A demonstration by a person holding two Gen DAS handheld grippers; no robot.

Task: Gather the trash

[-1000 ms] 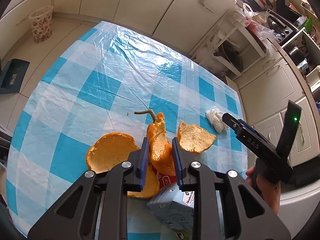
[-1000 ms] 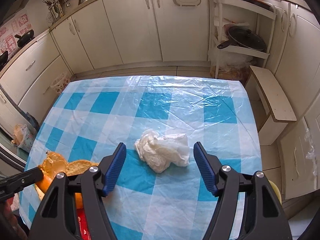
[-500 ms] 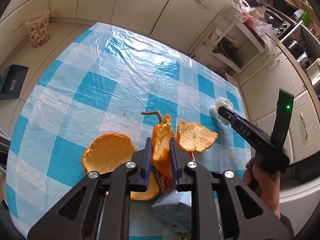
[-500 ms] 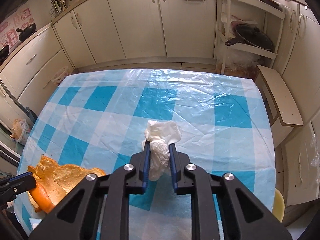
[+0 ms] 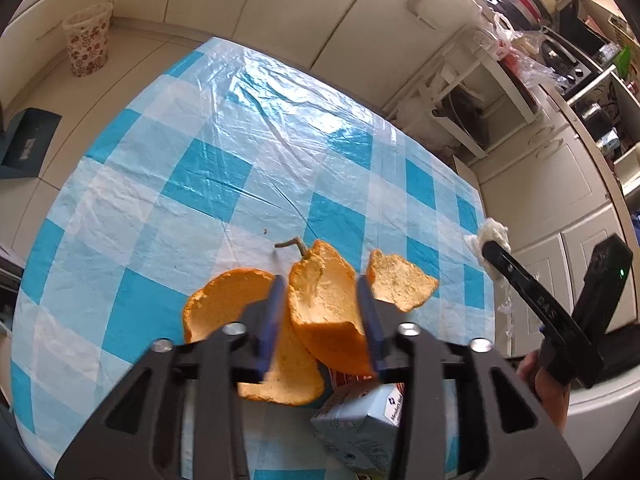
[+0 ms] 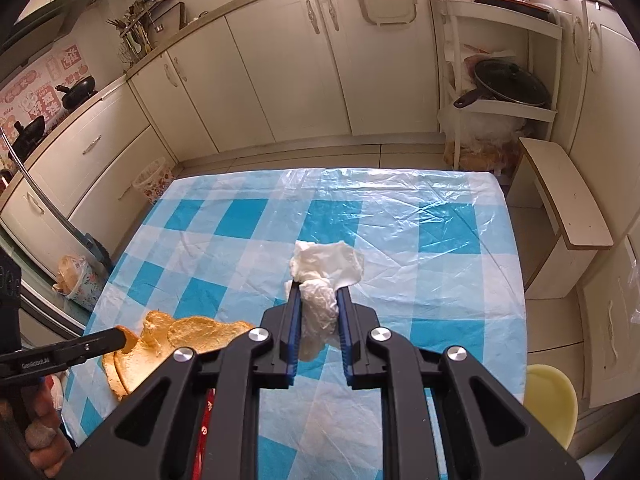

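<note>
Straddling peel (image 5: 326,316), left claw (image 5: 320,312) apart; right claw (image 6: 318,320) clamped on tissue (image 6: 320,280), carton (image 5: 360,428) half-hidden.

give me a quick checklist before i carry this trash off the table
1. Right gripper has a firm hold on the tissue: ok, jaws shut on its lower part, top bunch sticks out above.
2. Left gripper has a firm hold on the orange peel: cannot tell, the peel sits between the jaws but they look wide.
3. Other peel pieces picked up: not ok, at least two lie on the table.
4. Carton picked up: not ok, it lies at the near edge.
5. Bin within reach: cannot tell, a flowered bin stands on the floor past the far corner.
</note>
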